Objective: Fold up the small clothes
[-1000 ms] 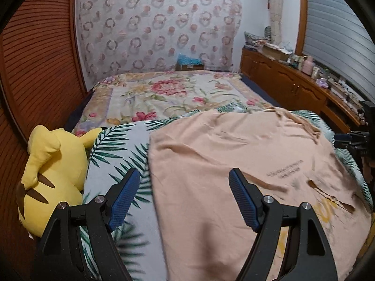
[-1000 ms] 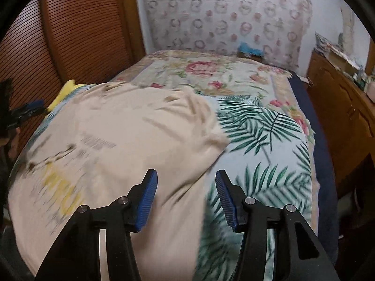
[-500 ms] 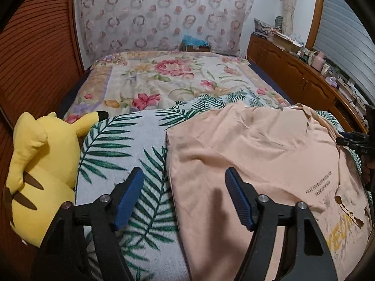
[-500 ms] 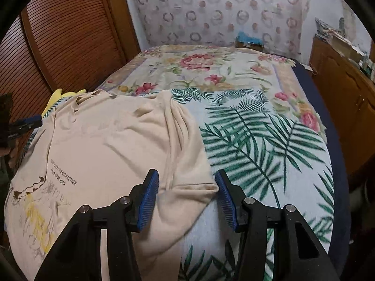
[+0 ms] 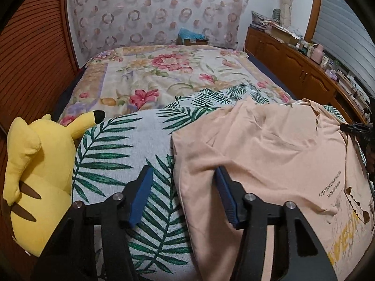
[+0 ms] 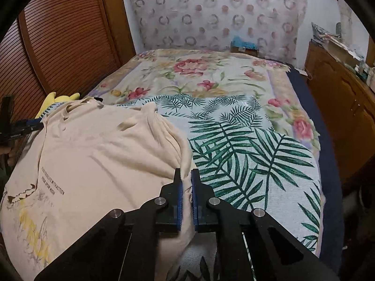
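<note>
A peach T-shirt [image 5: 269,159] with dark print lies spread on the palm-leaf blanket [image 5: 121,154]. It also shows in the right wrist view [image 6: 93,164]. My left gripper [image 5: 185,192] is open and straddles the shirt's left edge, with the right finger over the cloth. My right gripper [image 6: 186,185] is shut on the shirt's right sleeve edge, with cloth bunched between the blue pads. The tip of the right gripper shows at the right of the left wrist view [image 5: 356,128].
A yellow plush toy [image 5: 35,168] sits at the left of the bed by the wooden slatted door [image 5: 30,53]. A floral bedspread [image 5: 164,75] covers the far bed. A wooden cabinet [image 5: 300,70] with clutter runs along the right.
My right gripper closed on the shirt's sleeve edge. My left gripper moved forward and narrowed slightly around the shirt's left edge, still open.
</note>
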{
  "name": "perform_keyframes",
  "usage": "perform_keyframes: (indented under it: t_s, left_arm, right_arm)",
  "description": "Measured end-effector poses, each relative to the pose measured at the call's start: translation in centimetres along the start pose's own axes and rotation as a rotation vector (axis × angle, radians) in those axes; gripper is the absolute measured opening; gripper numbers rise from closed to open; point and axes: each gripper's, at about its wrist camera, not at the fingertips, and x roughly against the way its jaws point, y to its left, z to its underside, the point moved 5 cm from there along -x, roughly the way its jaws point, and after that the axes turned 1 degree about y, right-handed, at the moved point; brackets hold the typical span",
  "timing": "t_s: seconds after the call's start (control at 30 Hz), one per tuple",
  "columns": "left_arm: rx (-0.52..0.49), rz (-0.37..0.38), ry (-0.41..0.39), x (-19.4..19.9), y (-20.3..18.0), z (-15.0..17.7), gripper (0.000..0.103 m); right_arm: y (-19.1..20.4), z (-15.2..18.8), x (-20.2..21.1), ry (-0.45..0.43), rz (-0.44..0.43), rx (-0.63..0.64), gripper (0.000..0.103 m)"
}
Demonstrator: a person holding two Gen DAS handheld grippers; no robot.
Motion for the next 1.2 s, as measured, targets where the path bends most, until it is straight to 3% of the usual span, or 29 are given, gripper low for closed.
perform_keyframes:
  t_s: [0.07, 0.2, 0.27, 0.43, 0.53, 0.63, 0.67, 0.73, 0.83, 1.0, 1.2]
  left_arm:
    - [-0.011, -0.004, 0.002, -0.2, 0.0, -0.3, 0.042]
    - [-0.025, 0.004, 0.01, -0.6, 0.1, -0.7, 0.04]
    - [-0.028, 0.008, 0.014, -0.7, 0.0, -0.9, 0.04]
    - [-0.039, 0.008, 0.025, -0.8, -0.2, -1.1, 0.04]
    - [-0.045, 0.014, 0.025, -0.8, -0.5, -1.1, 0.035]
    - [-0.042, 0.034, 0.029, -0.9, -1.0, -1.2, 0.018]
    - [-0.046, 0.04, 0.033, -0.9, -1.3, -1.2, 0.007]
    - [-0.055, 0.038, 0.025, -0.4, -2.0, -1.2, 0.006]
    - [-0.055, 0.018, -0.026, 2.1, -3.0, -0.9, 0.006]
    - [-0.076, 0.055, -0.127, 8.6, -5.1, 1.5, 0.005]
    - [-0.074, 0.096, -0.226, 16.4, -5.9, 5.9, 0.005]
  right_arm:
    - [0.0, -0.1, -0.3, 0.008, -0.009, -0.002, 0.006]
    - [0.3, -0.2, 0.7, 0.003, -0.014, -0.013, 0.008]
    - [0.4, -0.2, 0.8, 0.01, -0.004, -0.015, 0.02]
    - [0.3, 0.3, 1.0, 0.028, 0.009, -0.024, 0.037]
    - [0.5, 0.5, 1.0, 0.036, -0.002, -0.031, 0.038]
    - [1.0, 0.4, 1.0, 0.029, -0.001, -0.013, 0.037]
    - [1.1, 0.4, 1.0, 0.03, -0.011, -0.009, 0.029]
    - [1.8, 0.3, 1.0, 0.033, -0.035, 0.014, 0.008]
    - [3.0, 0.1, 3.0, -0.022, -0.049, 0.044, 0.007]
    - [4.9, 0.3, 9.5, -0.147, -0.062, 0.074, 0.006]
    - [6.4, 3.9, 17.6, -0.241, -0.071, 0.095, 0.006]
